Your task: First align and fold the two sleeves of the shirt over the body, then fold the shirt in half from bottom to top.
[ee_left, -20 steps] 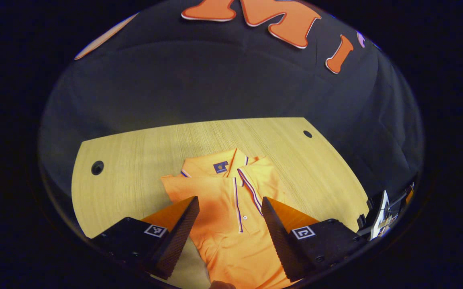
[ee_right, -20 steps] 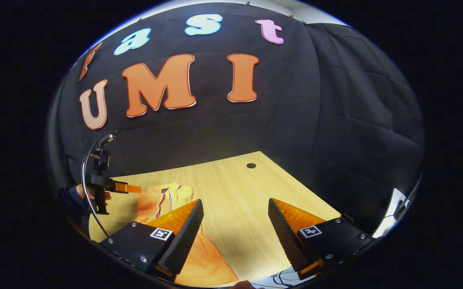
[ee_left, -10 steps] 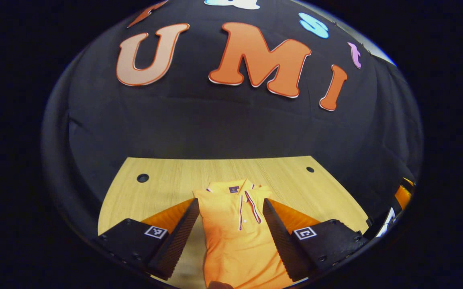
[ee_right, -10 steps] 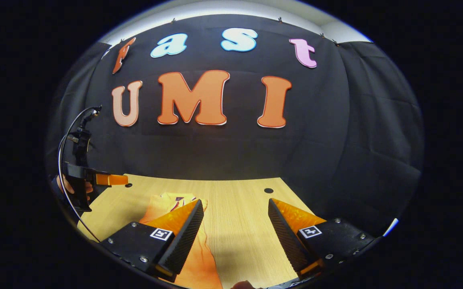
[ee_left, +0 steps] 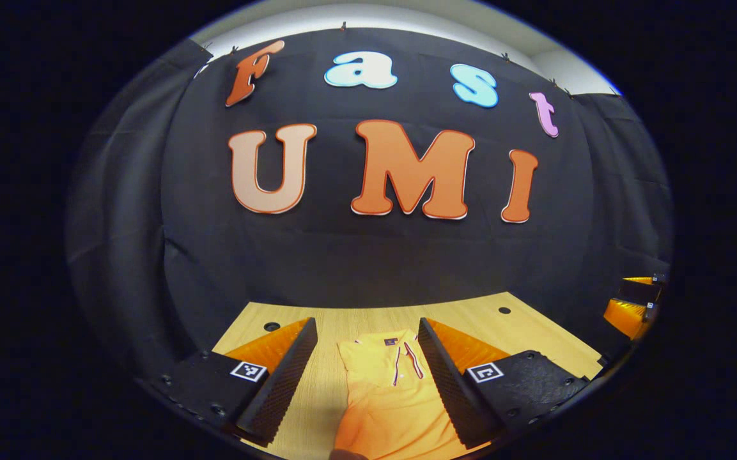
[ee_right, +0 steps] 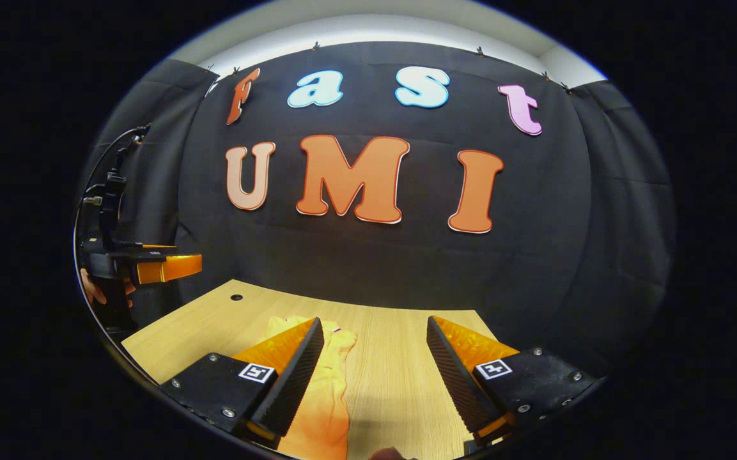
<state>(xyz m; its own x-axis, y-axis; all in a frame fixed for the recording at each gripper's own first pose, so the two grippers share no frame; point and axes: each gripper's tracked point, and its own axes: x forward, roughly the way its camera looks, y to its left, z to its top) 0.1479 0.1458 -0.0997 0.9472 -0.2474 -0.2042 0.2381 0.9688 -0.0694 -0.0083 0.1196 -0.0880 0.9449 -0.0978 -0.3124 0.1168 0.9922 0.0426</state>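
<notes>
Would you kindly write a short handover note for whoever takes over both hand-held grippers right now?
Left hand-held gripper: open, holding nothing, raised above the table.
Right hand-held gripper: open, holding nothing, also raised above the table.
Orange polo shirt: flat on the table as a narrow strip, collar toward the booth wall.
Done: both sleeves look folded in over the body.
Left: the bottom-to-top fold cannot be confirmed, since the hem lies outside the views; check it, and if undone, grasp the hem corners and bring them up to the collar.
</notes>
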